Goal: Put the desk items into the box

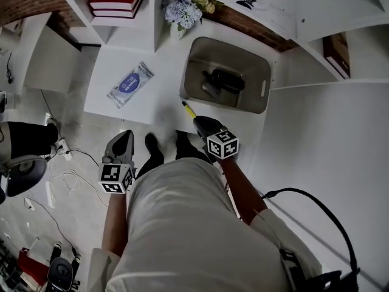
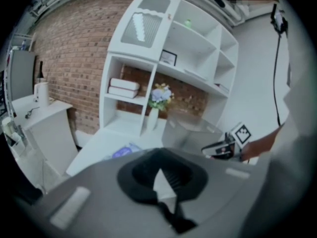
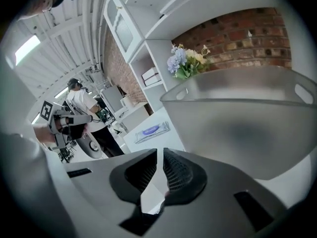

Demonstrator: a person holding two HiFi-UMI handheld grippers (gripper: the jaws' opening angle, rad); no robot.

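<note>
Head view, left gripper (image 1: 123,140) and right gripper (image 1: 202,125) both closed and empty, blue wipes packet (image 1: 130,84) on white desk (image 1: 109,62) beside grey box (image 1: 196,58), dark item (image 1: 223,81) inside, yellow pen (image 1: 188,109) near box front.

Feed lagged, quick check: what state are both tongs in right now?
Left tongs: closed, empty.
Right tongs: closed, empty.

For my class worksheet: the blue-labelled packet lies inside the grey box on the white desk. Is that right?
No. The head view shows the blue-labelled packet outside the grey box, lying on the white desk to its left.
</note>
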